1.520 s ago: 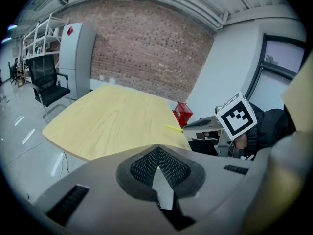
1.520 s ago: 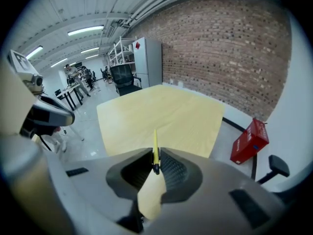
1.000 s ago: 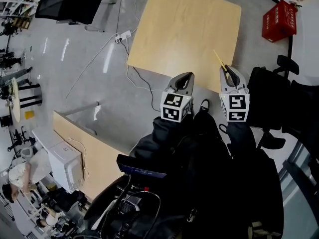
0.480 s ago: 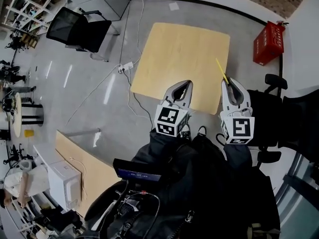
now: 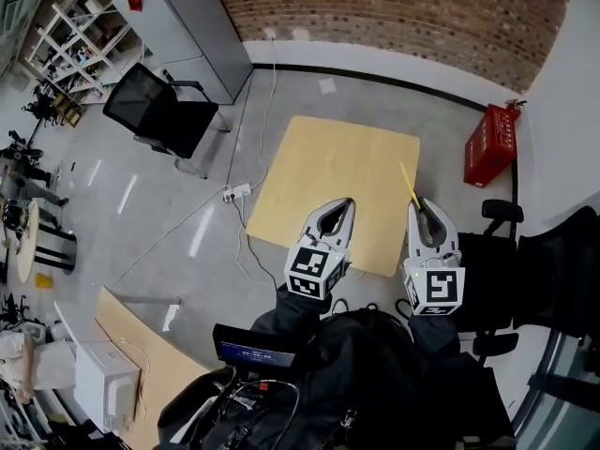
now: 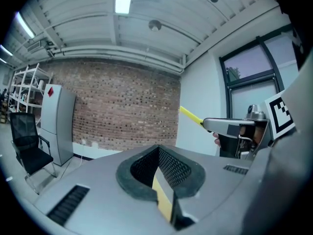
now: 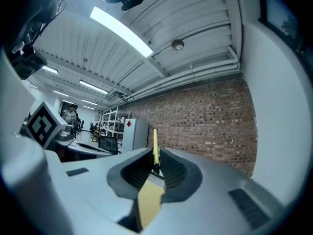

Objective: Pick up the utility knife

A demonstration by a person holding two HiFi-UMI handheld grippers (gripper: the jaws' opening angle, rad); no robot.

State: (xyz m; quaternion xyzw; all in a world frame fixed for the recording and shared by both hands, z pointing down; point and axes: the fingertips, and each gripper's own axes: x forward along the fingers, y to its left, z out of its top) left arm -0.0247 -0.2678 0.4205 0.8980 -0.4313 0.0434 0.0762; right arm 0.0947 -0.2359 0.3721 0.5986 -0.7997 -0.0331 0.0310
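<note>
Head view, right of centre: your right gripper (image 5: 424, 206) is pinching the yellow utility knife (image 5: 410, 186) over the table (image 5: 328, 167). Left gripper view: your left gripper (image 6: 159, 170) is sitting pressed together, empty. Right gripper view: the knife is standing centred between the jaws, so squeeze evenly and avoid twisting.

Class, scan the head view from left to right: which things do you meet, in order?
black office chair → white power strip → left claw → right claw, shut on the yellow utility knife → red box
</note>
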